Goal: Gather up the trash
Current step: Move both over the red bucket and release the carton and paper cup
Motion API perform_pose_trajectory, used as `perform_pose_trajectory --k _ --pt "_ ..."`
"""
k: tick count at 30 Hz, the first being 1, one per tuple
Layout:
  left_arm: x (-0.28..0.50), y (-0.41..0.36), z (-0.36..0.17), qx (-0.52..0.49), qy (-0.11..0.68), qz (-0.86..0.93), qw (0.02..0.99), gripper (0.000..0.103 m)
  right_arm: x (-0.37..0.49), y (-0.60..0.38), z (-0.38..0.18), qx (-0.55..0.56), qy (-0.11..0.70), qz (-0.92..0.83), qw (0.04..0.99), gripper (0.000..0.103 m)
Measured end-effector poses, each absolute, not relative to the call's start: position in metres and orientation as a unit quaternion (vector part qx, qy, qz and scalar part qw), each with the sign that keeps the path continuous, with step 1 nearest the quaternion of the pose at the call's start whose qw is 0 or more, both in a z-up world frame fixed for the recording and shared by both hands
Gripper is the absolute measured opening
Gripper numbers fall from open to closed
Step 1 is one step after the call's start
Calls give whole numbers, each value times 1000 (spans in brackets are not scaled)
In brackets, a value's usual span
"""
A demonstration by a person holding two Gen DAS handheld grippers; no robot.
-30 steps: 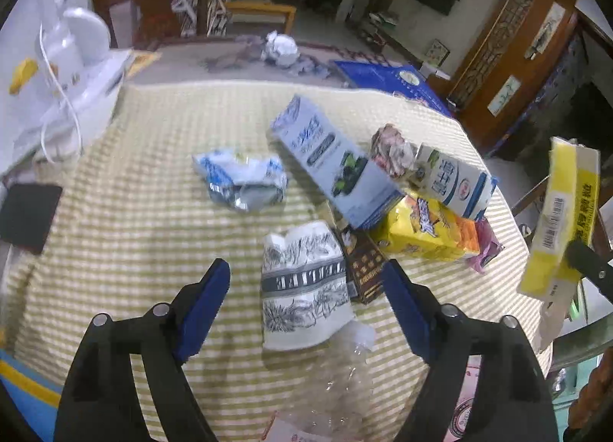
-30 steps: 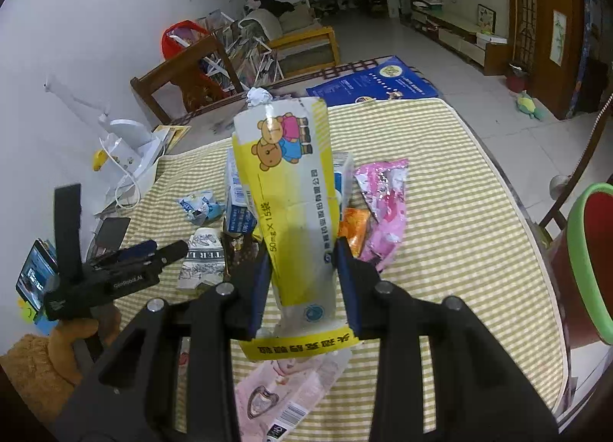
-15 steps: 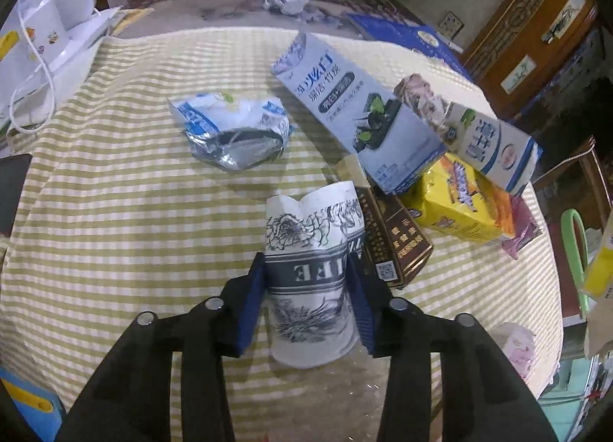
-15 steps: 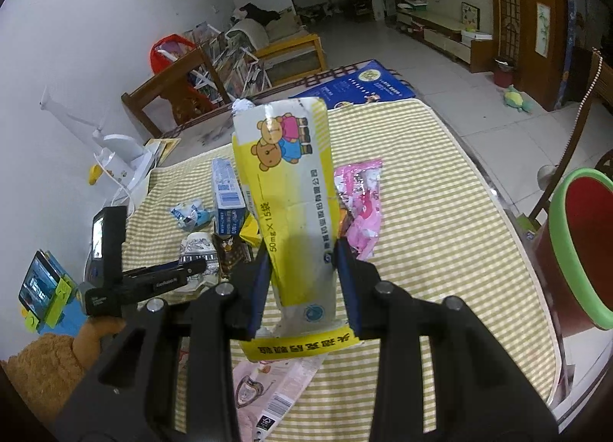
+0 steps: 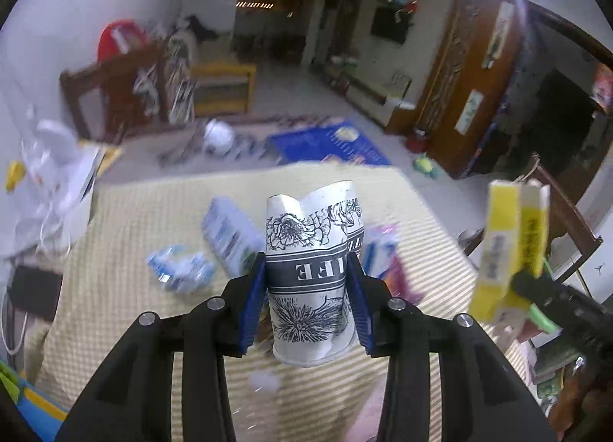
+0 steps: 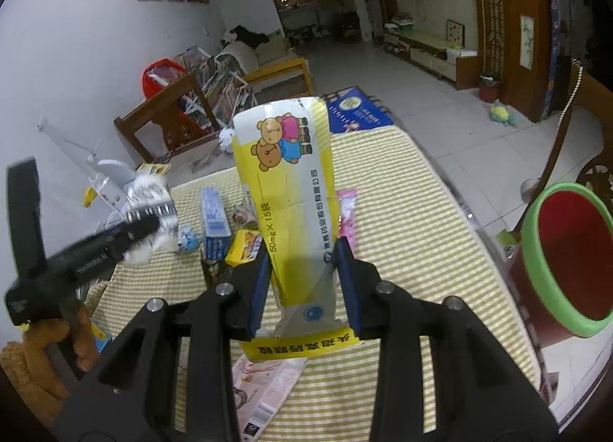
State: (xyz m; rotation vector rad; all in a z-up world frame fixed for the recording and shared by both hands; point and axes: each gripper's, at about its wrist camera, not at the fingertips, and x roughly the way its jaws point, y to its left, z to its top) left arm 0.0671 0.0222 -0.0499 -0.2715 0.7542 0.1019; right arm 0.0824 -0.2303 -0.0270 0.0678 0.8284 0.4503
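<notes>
Since both are light and crushable, the left tongs [image 5: 311, 290] grip the dented paper cup [image 5: 311, 269] mid-wall, clear of the desk [image 5: 134, 219], while the right tongs [image 6: 304, 281], at its 3 o'clock, clamp a flattened yellow medicine box [image 6: 291, 189] low.

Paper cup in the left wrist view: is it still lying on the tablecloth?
No: the paper cup is clamped in the left tool and raised above the tablecloth.

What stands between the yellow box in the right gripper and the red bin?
Nothing visible does. The yellow box is held above the table, and the red bin stands open beside the table edge, with only bare tablecloth between them.
</notes>
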Motion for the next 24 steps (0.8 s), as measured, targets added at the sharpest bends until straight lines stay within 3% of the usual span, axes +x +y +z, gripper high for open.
perform_pose_trajectory --k 24 --pt "144 -164 -20 -91 356 -51 929 39 130 -402 -13 61 373 120 918 33"
